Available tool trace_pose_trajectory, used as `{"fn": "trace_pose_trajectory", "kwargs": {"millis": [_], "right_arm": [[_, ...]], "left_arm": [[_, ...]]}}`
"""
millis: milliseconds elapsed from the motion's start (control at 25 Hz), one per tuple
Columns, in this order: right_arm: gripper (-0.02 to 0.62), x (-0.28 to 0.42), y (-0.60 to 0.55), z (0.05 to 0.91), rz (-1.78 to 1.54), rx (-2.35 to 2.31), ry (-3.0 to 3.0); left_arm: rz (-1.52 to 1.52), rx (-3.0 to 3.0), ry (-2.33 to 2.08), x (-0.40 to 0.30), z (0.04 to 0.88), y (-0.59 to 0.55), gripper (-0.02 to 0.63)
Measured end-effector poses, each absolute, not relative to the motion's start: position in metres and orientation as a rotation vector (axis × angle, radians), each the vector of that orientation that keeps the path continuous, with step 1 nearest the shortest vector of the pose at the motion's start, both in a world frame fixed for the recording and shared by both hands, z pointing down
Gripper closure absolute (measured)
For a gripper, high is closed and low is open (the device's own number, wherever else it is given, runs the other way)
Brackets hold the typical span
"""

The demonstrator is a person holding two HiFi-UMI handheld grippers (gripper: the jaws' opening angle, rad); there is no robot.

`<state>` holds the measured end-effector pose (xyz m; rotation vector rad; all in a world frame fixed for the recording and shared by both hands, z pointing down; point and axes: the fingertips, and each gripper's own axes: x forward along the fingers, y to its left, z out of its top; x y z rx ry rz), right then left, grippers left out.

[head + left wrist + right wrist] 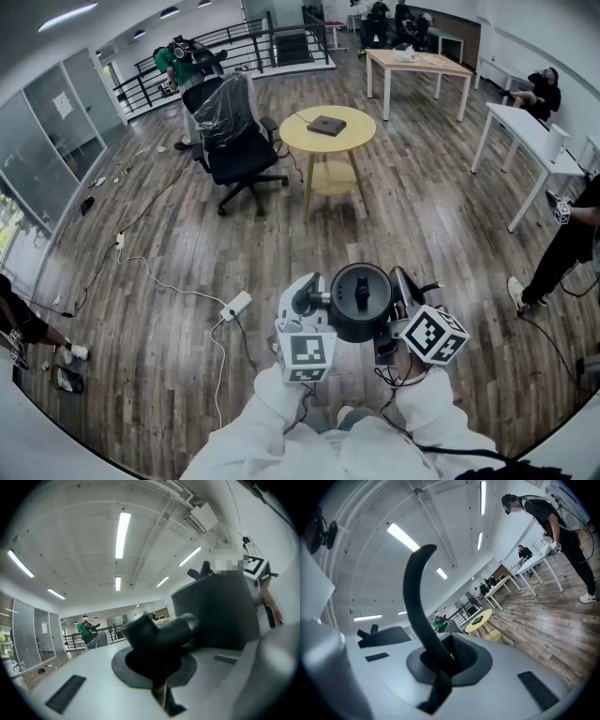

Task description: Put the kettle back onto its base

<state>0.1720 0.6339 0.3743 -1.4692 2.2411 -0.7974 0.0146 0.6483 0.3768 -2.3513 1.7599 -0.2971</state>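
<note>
Starting at the tongs, I read the left tongs (159, 677) as pressed together on the stubby dark spout (159, 632) of the kettle (361, 300), and the right tongs (438, 667) as pinching its thin curved handle (419, 597). So the black kettle hangs between both tools, in the air close to my chest, above the wood floor (422, 216). Its base I judge to be the dark flat thing (326, 125) on the round yellow table (354, 141), well apart from me across open floor. To do this carry well I would hold both grips firm and the kettle level, since the hold on the spout looks narrow and could slip if one hand leads. I would walk clear of the power strip (236, 305) and its cable (169, 281), pass the office chair (234, 141) beside the table, and lower the kettle straight down over the base.
</note>
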Motion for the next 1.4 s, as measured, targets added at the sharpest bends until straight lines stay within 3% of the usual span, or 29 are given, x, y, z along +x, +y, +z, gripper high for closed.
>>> {"fn": "trace_pose_trajectory", "kwargs": {"millis": [560, 1400], "right_arm": [[0.586, 0.179, 0.565, 0.387, -0.854, -1.455, 2.244], [0.586, 0.101, 0.285, 0.382, -0.800, -1.478, 2.211]], "left_arm": [[-0.347, -2.341, 1.789, 0.021, 0.385, 0.582, 0.609], [-0.316, -2.360, 1.729, -0.056, 0.383, 0.297, 0.609]]}}
